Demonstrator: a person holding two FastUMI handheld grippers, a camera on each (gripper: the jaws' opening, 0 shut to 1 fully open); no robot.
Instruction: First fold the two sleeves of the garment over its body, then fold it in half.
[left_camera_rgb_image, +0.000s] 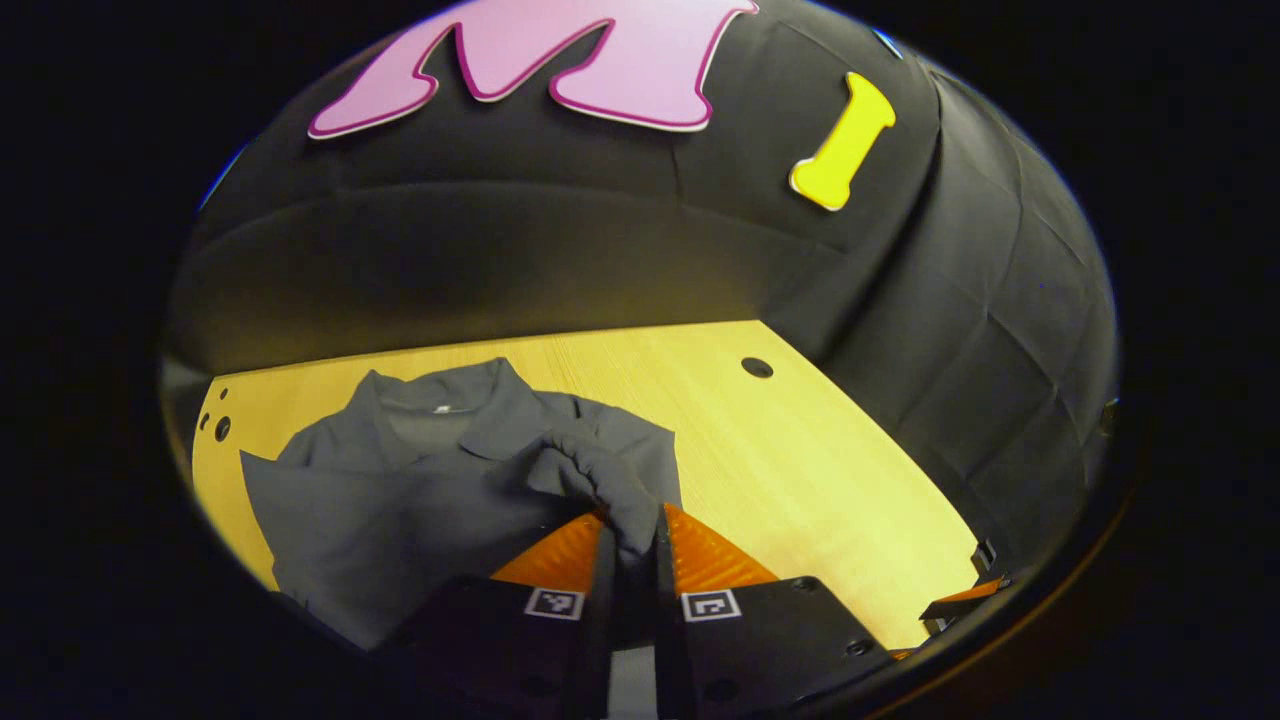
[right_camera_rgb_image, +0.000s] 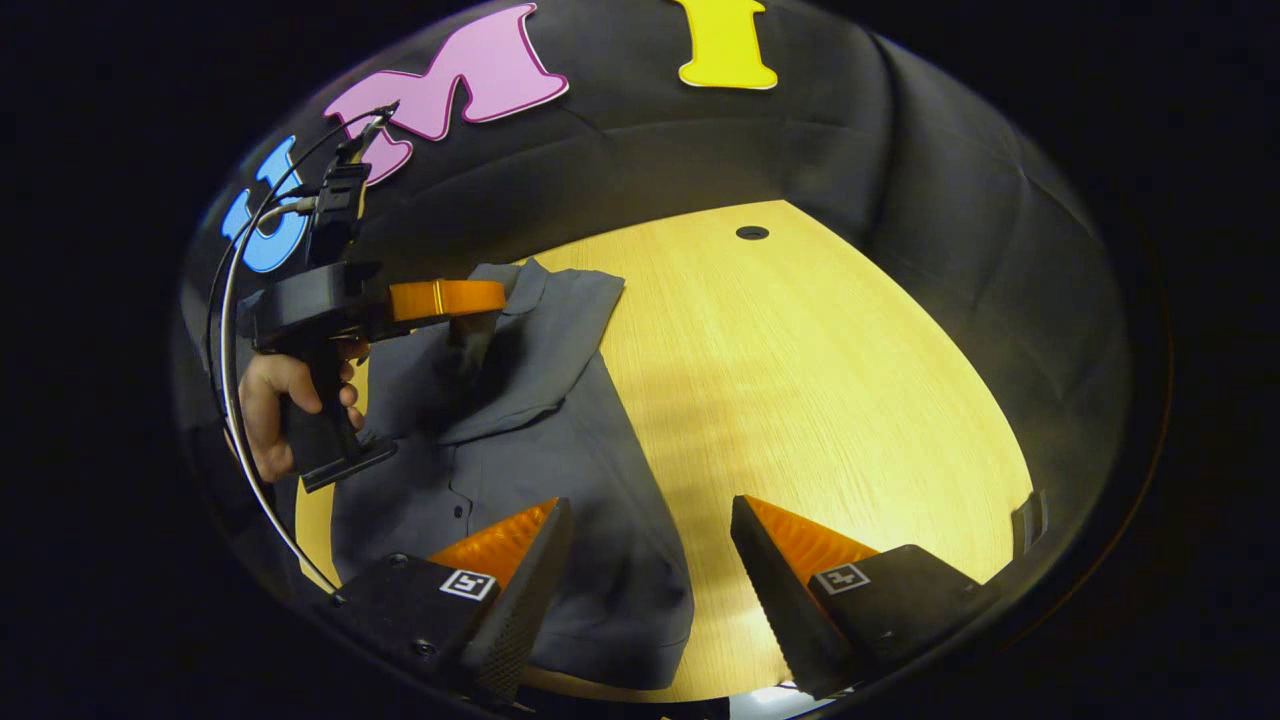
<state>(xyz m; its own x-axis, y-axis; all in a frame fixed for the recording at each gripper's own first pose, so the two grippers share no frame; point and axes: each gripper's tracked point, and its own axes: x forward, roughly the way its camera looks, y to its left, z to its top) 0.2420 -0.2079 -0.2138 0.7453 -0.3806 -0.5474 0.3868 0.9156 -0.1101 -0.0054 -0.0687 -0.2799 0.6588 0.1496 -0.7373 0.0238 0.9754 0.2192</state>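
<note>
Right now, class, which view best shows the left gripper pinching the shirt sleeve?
The left gripper view: the left gripper is shut on a bunched fold of the grey shirt's sleeve. The right gripper view shows that gripper from the side, its pinch point obscured.

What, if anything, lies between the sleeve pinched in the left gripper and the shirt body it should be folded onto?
Nothing visible does. The left gripper is shut on the sleeve and holds it above the grey shirt. The right gripper hangs open over the shirt's lower edge, away from the sleeve.
</note>
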